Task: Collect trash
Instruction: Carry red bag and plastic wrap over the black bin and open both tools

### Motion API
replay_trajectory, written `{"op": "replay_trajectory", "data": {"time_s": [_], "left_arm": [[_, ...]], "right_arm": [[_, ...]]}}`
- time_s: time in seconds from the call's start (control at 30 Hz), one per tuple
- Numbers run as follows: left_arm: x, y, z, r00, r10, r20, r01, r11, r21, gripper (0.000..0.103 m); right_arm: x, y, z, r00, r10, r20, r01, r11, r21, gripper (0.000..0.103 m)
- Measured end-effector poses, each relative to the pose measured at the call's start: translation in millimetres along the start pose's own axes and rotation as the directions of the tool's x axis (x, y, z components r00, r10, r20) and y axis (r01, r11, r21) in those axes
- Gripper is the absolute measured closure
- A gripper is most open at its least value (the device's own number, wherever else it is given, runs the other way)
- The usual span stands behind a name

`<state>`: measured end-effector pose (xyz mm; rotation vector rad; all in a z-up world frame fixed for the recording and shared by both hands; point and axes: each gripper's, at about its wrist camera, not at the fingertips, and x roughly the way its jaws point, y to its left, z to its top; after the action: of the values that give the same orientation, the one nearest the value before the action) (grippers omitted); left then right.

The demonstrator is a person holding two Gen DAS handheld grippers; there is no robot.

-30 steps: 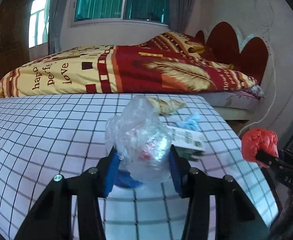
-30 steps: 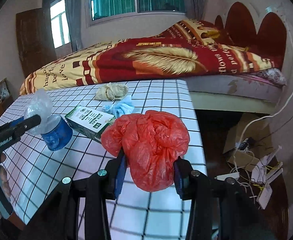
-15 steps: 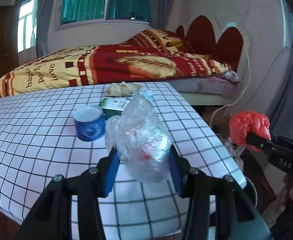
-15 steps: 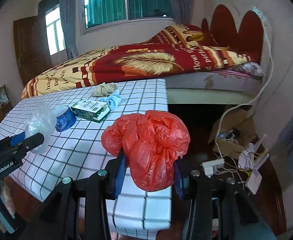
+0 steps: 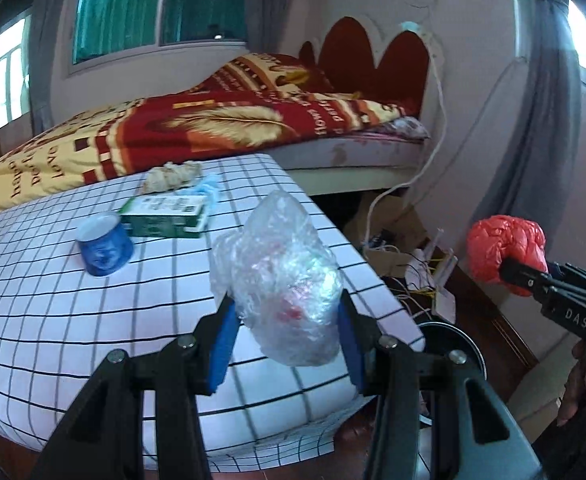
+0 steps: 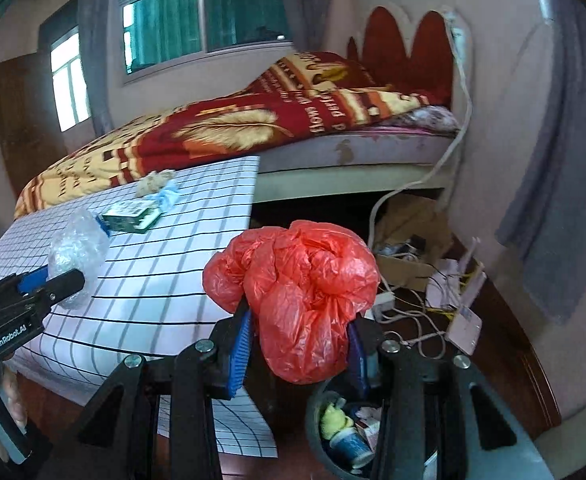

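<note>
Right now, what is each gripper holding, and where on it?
Left gripper pinches the clear plastic bag across its lower sides; right gripper pinches the red plastic bag likewise.

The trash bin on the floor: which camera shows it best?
The right wrist view. There the trash bin sits just below the red plastic bag, open, with a blue cup and other rubbish inside. The left wrist view catches only its dark rim behind a finger.

Both views swung rightward. The checked table (image 5: 93, 320) slid toward the left of each frame, and the blue cup (image 5: 105, 246) emerged at centre left. A dark bin (image 6: 333, 440) with rubbish appeared at the bottom, beneath the red bag (image 6: 297, 296).
</note>
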<state>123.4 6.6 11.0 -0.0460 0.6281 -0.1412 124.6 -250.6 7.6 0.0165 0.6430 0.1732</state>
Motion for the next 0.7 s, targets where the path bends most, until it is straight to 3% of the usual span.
{"op": "replay_trajectory", "data": {"time_s": [0.7], "left_arm": [[30.1,-98.2,-19.8,0.985,-0.159,-0.072,0.166,0.980,0.112,0.055]], "right_arm": [[-14.9,-85.8,-50.7,0.992,-0.124,-0.036,0.127,0.987,0.098,0.059]]}}
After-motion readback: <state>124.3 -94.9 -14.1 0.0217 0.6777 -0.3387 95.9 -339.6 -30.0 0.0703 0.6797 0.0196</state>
